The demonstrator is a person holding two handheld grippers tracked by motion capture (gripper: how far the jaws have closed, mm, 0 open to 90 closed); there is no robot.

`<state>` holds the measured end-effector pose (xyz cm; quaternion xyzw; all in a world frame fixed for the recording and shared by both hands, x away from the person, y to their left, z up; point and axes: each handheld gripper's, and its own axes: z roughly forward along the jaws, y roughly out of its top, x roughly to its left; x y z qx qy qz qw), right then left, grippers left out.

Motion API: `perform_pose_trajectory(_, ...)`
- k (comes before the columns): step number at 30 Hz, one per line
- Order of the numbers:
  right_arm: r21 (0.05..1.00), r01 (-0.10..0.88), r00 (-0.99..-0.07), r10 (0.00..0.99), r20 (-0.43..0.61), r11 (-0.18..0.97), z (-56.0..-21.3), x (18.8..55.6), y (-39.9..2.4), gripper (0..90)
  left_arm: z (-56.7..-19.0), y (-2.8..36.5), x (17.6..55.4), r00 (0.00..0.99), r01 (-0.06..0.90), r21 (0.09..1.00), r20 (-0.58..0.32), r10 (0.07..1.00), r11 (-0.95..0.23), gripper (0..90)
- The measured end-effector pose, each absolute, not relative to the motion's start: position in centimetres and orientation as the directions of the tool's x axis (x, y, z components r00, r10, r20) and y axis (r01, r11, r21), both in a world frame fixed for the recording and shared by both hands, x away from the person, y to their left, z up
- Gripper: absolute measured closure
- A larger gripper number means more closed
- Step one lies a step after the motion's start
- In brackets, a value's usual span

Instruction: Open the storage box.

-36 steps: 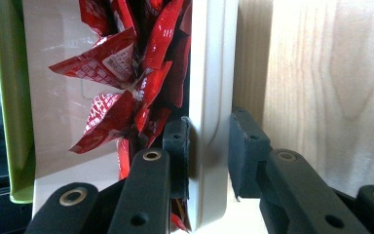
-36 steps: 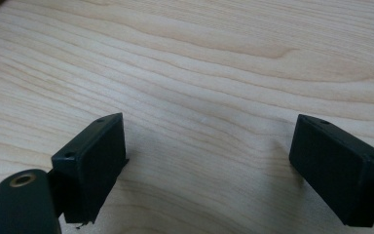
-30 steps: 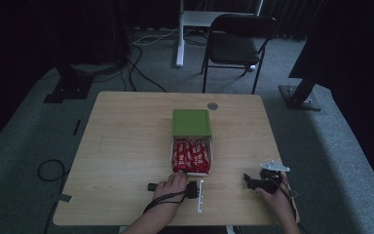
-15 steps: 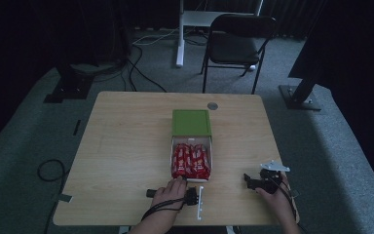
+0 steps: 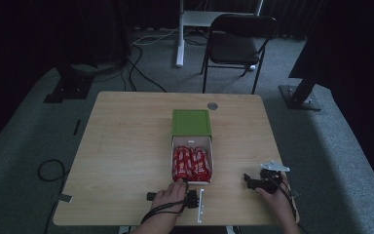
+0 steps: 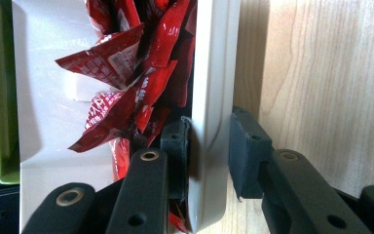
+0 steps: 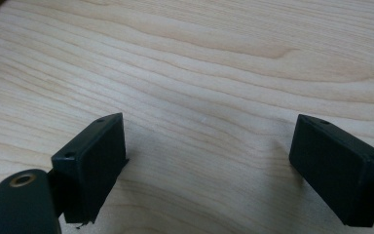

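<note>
Between the left gripper's (image 6: pixel 208 146) jaws sits the near wall of the white tray (image 6: pixel 213 73); the right-hand pad seems slightly apart from it. Beyond them, red packets (image 6: pixel 136 83) fill the tray. The right gripper (image 7: pixel 209 165) rests agape on bare table (image 7: pixel 224 58); any moving is yet undone.

In the left gripper view the white tray (image 6: pixel 209 97) runs off the top and bottom edges, so its far end beside the green lid (image 6: pixel 0 97) cannot be seen. The red packets (image 6: pixel 131 92) inside the tray are cut off at the top, and their print is too small to read — one pad of the left gripper (image 6: pixel 209 156) stands inside the tray wall, hiding the packets behind it.

In the high view the hand (image 5: pixel 168 197) covers that gripper near the tray's front edge; whether its pads press the wall is too small to tell there. The person's forearms leave the bottom edge.

In the right gripper view the right gripper (image 7: pixel 207 161) has its far pad clipped at the picture's corner — the table (image 7: pixel 199 63) continues beyond every edge.
</note>
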<state>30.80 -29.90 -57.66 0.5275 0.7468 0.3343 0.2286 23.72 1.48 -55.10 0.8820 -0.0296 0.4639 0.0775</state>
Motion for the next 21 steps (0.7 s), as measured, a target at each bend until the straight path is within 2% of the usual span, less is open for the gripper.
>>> perform_pose_trajectory(6, 0.741, 0.635, -0.339, 0.941, 0.011, 0.22, -57.7, 30.8, -29.9, 12.7, -54.3, 1.9, 23.8, 0.635, -0.101, 0.192, 0.768, 0.086, -0.976, 64.8)
perform_pose_trajectory(18, 0.741, 0.635, -0.339, 0.941, 0.011, 0.22, -57.7, 30.8, -29.9, 12.7, -52.9, 3.1, 23.6, 0.72, -0.064, 0.328, 0.669, 0.184, -0.943, 62.9)
perform_pose_trajectory(21, 0.74, 0.635, -0.339, 0.941, 0.012, 0.22, -57.7, 30.8, -29.9, 12.6, -52.2, 3.6, 23.3, 0.745, -0.05, 0.385, 0.629, 0.223, -0.921, 62.9)
